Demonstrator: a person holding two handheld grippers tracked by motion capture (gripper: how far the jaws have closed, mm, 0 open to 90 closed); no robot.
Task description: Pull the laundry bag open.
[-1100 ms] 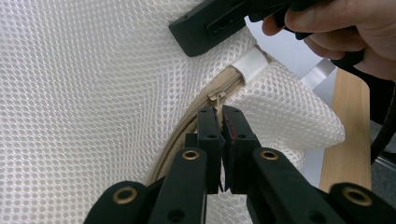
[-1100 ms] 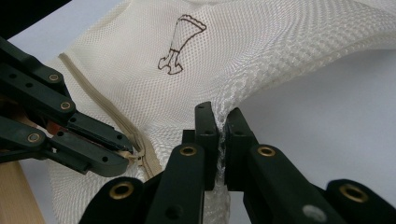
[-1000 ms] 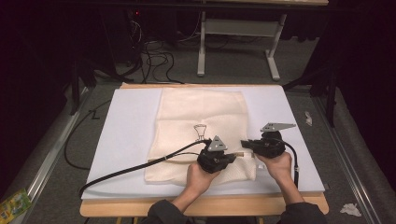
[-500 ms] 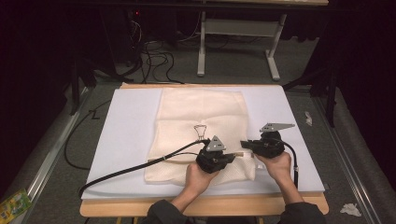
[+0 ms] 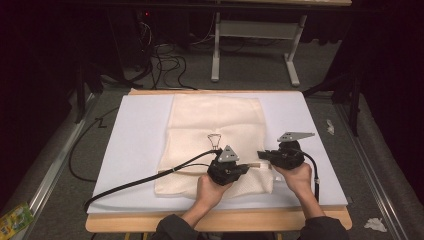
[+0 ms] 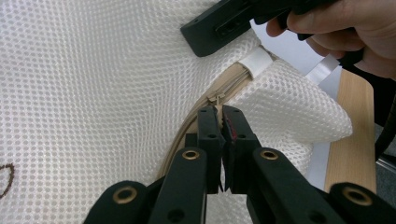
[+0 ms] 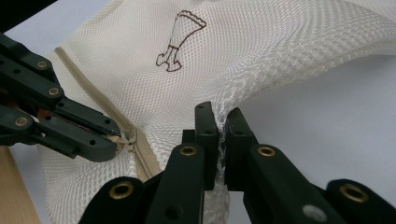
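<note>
At the table's (image 5: 130, 150) near right, the left claw (image 6: 219, 116) pinches the zipper pull (image 6: 215, 99) while the right claw (image 7: 223, 122) clamps the mesh bag (image 5: 215, 125); zipper travel seems barely begun.

Dark room, grey floor (image 5: 250, 80), white-legged desk (image 5: 255, 30) behind.

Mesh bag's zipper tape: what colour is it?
Beige zipper tape on the white mesh bag, clearest in the right gripper view.
</note>
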